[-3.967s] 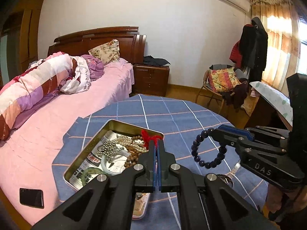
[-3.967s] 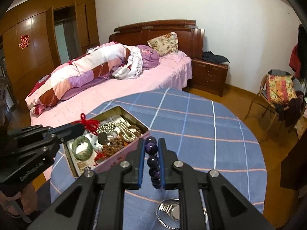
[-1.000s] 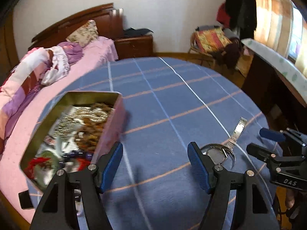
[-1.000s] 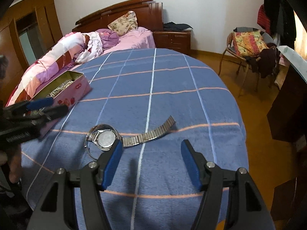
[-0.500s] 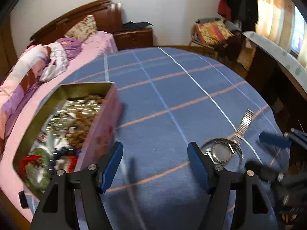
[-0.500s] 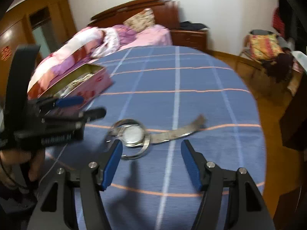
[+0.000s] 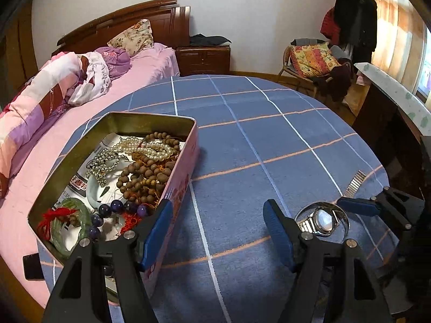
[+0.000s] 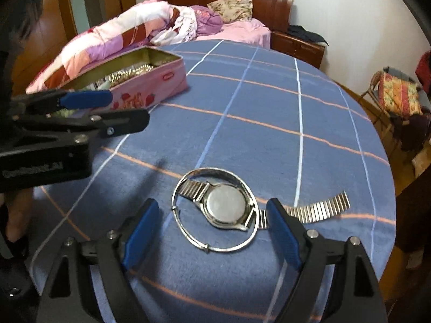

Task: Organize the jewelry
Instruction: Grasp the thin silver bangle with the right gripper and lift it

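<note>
Both tongs stand wide apart and hold nothing. The right tongs hover low over the silver watch, which lies face down on the blue checked bench inside a thin silver bangle — its metal strap trails off to the right. The left tongs sit just beside the pink tin, which holds pearls, wooden beads, a dark purple bead bracelet and a green bangle.
</note>
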A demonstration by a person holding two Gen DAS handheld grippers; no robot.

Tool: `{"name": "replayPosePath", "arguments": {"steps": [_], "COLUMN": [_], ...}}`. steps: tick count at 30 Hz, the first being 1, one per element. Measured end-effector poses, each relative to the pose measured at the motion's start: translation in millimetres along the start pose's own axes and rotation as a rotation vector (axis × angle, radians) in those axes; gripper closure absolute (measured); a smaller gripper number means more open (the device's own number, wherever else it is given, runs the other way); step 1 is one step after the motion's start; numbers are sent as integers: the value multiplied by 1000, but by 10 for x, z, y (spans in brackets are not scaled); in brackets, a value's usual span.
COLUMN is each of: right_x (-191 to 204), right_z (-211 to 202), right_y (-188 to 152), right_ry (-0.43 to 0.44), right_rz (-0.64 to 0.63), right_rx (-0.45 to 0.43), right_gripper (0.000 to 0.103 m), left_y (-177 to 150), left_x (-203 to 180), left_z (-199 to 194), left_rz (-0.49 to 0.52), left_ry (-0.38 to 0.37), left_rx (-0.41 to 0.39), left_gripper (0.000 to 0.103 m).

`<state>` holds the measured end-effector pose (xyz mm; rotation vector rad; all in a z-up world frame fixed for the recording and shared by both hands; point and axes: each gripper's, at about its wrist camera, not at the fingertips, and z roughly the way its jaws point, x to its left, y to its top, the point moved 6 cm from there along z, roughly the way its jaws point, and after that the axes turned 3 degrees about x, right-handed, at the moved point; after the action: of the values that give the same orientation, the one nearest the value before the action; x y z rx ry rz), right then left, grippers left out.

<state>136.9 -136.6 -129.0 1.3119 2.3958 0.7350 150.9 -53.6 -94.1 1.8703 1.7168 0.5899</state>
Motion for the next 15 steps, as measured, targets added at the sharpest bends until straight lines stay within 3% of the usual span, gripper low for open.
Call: {"name": "replayPosePath", "arguments": {"steps": [2, 3, 7, 15], "right_x": [18, 14, -37, -375], "right_z": [14, 3, -35, -498], "right_y": [23, 32, 42, 113], "right_ry": [-19, -22, -6, -28], "right_rz": [-10, -11, 33, 178], "right_rx": [5, 3, -15, -169], "right_gripper": [25, 34, 35, 35], "left_y": [-4, -3, 5, 54], "left_x": [-1, 1, 2, -189], "left_z": [2, -1, -4, 7], "left_rz": [1, -1, -8, 49], "left_ry": [2, 1, -2, -21], "left_rx": [2, 1, 1, -4], "left_gripper": [33, 33, 33, 33]}}
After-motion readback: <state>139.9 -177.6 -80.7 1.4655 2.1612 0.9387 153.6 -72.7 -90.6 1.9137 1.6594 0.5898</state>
